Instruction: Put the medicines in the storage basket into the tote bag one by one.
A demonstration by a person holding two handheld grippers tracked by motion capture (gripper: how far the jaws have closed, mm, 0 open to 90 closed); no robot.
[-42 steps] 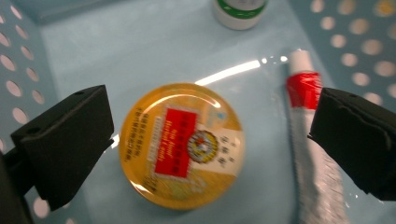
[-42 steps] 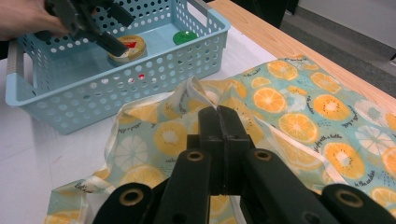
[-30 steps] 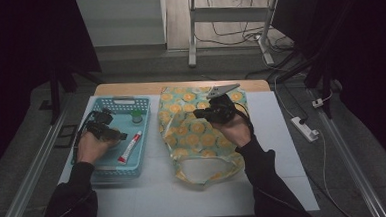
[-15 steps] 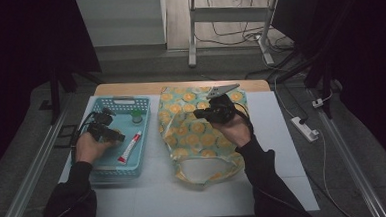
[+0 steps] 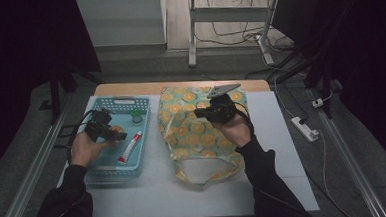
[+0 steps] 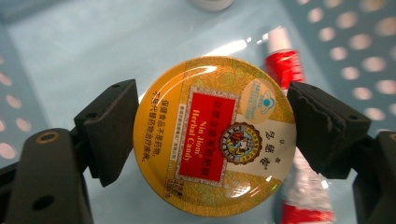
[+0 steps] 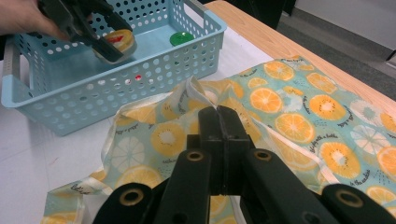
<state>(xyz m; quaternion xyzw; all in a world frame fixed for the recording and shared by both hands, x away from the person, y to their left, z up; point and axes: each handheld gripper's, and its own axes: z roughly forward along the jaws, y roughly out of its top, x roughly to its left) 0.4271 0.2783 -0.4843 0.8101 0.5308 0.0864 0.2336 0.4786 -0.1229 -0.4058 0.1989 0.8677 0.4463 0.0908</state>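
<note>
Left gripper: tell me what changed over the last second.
Hardly anything. The left gripper stays over the blue basket, jaws on either side of the yellow candy tin. The right gripper remains on the orange-print bag; the red tube has not moved.

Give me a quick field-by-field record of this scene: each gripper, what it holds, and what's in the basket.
left gripper: jaws either side of the yellow candy tin, touching its rim, over the basket
right gripper: jaws shut together, over the fruit-print bag; whether cloth is pinched cannot be told
basket: light blue, perforated, left of the bag
in basket: red and white tube, green-capped item
table: white top
</note>
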